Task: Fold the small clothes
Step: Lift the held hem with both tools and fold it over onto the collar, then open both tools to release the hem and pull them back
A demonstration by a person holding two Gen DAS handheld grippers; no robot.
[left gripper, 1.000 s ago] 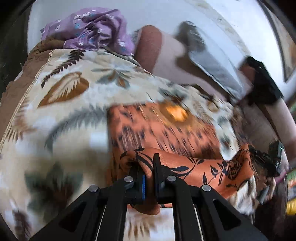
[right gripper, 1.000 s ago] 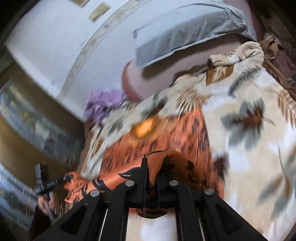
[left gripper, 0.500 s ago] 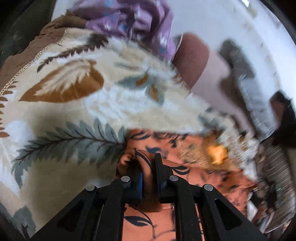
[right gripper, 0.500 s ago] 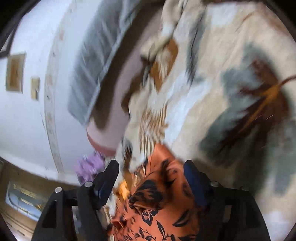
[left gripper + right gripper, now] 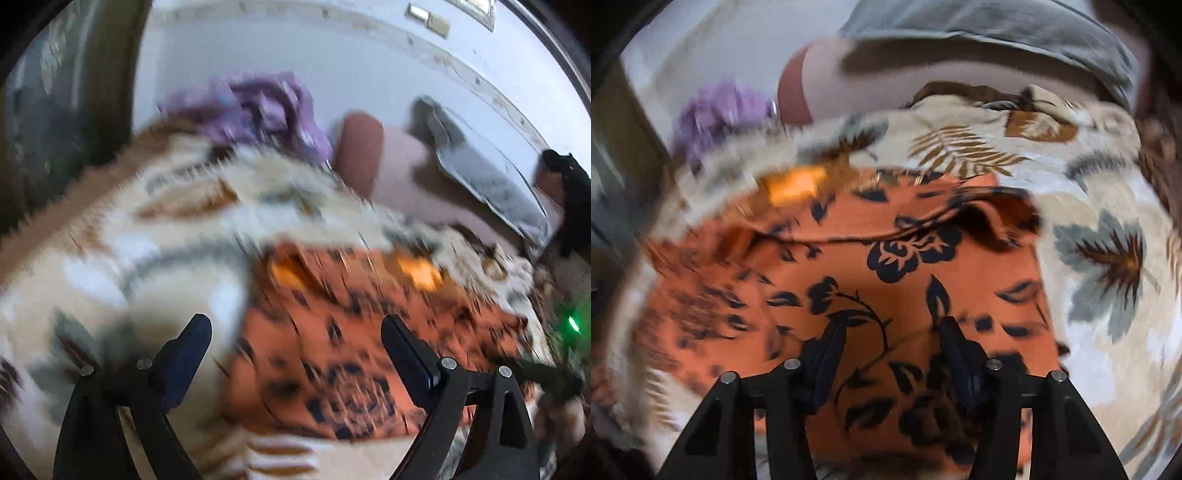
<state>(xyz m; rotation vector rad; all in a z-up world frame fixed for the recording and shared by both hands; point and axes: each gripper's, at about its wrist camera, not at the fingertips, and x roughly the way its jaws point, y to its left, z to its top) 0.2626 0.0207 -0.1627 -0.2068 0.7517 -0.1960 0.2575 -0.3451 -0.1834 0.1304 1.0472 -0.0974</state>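
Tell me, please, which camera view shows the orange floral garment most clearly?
The right wrist view: the orange floral garment fills its centre, black flowers and folded edge sharp. In the left wrist view it is badly motion-blurred, just orange with dark smears.

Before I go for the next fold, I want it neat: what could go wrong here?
The orange floral garment has a rumpled upper right edge; folding could trap it. The right gripper, jaws just closing, open above the cloth, might snag it. The left gripper, just opened, straddles its edge and could catch the leaf-print blanket.
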